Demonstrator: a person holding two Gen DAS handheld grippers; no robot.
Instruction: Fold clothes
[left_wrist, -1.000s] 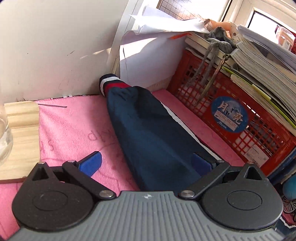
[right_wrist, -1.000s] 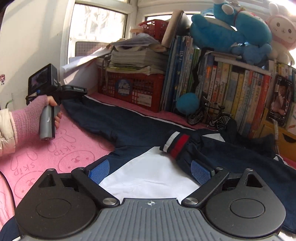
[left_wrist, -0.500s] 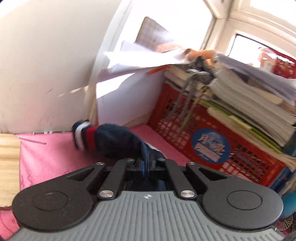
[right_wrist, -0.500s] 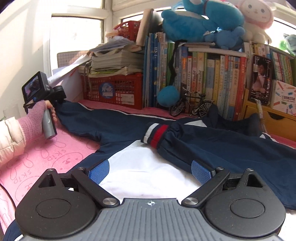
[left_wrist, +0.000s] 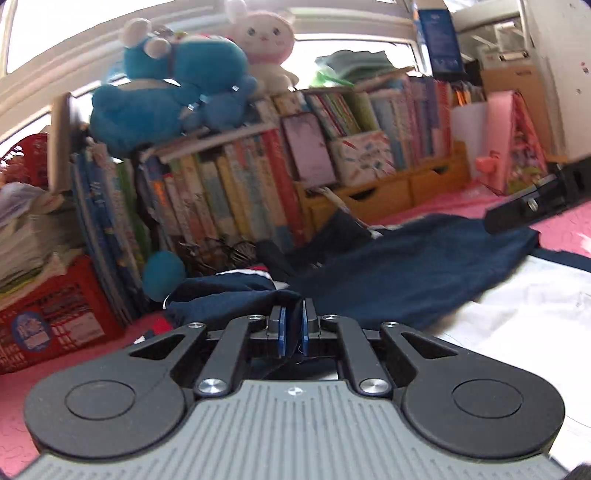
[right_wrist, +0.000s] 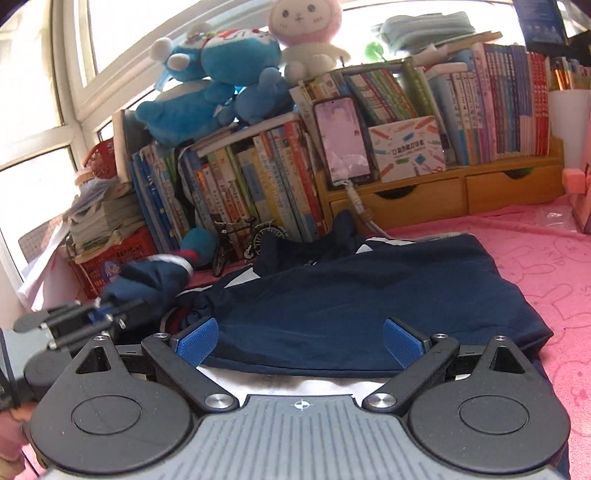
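Note:
A navy jacket (right_wrist: 369, 291) with a white panel (left_wrist: 517, 302) lies spread on the pink mat (right_wrist: 535, 251). My left gripper (left_wrist: 291, 314) has the jacket's sleeve (left_wrist: 229, 291) pinched between its blue pads; the jaws are opening very slightly, with the cloth still clamped. In the right wrist view the left gripper (right_wrist: 99, 314) holds the bunched sleeve (right_wrist: 147, 280) raised at the left, its striped cuff (right_wrist: 181, 260) hanging behind. My right gripper (right_wrist: 299, 334) hovers open above the jacket's near edge, with nothing between its fingers. Its tip (left_wrist: 535, 206) shows at the right in the left wrist view.
Behind the jacket stand a row of books (right_wrist: 258, 177), a red crate (right_wrist: 110, 258) stacked with papers, a toy bicycle (right_wrist: 247, 240), a blue ball (left_wrist: 162, 273) and wooden drawers (right_wrist: 461, 192) holding a phone (right_wrist: 343, 140). Plush toys (right_wrist: 221, 74) sit on top.
The left gripper shut on the sleeve near its cuff, then swung it right, towards the jacket's body. The right gripper shifted right along the jacket and stayed open.

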